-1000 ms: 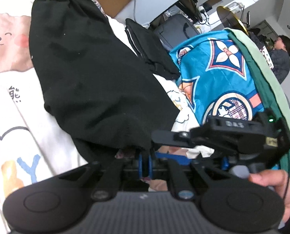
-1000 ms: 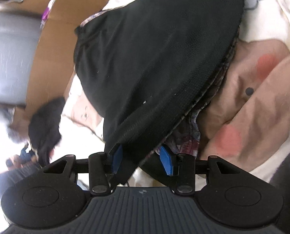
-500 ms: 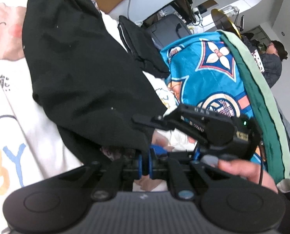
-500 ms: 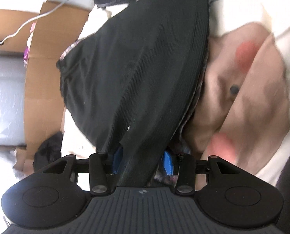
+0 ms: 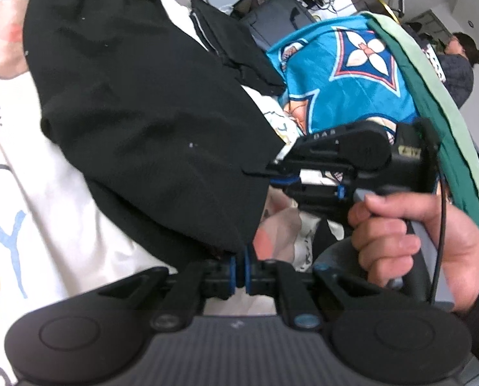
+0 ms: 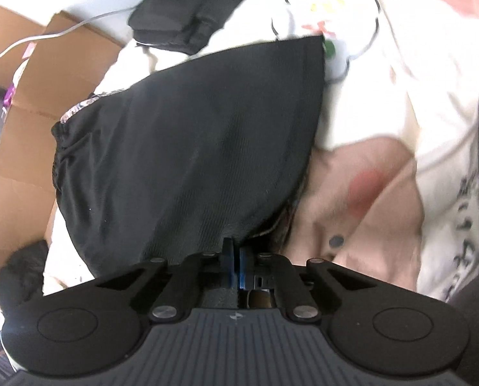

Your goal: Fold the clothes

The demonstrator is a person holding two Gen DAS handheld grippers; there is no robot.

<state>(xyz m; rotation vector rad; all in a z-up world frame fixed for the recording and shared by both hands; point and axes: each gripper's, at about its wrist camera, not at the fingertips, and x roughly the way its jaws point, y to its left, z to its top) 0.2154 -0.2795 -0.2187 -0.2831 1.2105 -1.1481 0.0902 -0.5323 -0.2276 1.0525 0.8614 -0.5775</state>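
Black trousers point(image 5: 136, 103) with an elastic waistband lie stretched across a white printed sheet point(image 5: 46, 225). My left gripper point(image 5: 239, 270) is shut on their near edge, blue pads pinching the cloth. In the same view, a hand point(image 5: 400, 241) holds my right gripper point(image 5: 271, 173) a little further along that edge. In the right wrist view the trousers point(image 6: 191, 160) fan out ahead. There my right gripper point(image 6: 234, 257) has its jaws closing tight, pads pressed on the hem. A patterned lining shows under the hem.
A blue patterned blanket point(image 5: 336, 74) with a green border lies to the right. Folded black clothes point(image 6: 181, 16) sit at the sheet's far end. Flat cardboard point(image 6: 23, 128) lies beside the sheet. A person point(image 5: 458, 64) is at the far right.
My right gripper's jaws, open around the hem before, have come together on it. In the left wrist view the right gripper has moved up to the trousers' edge.
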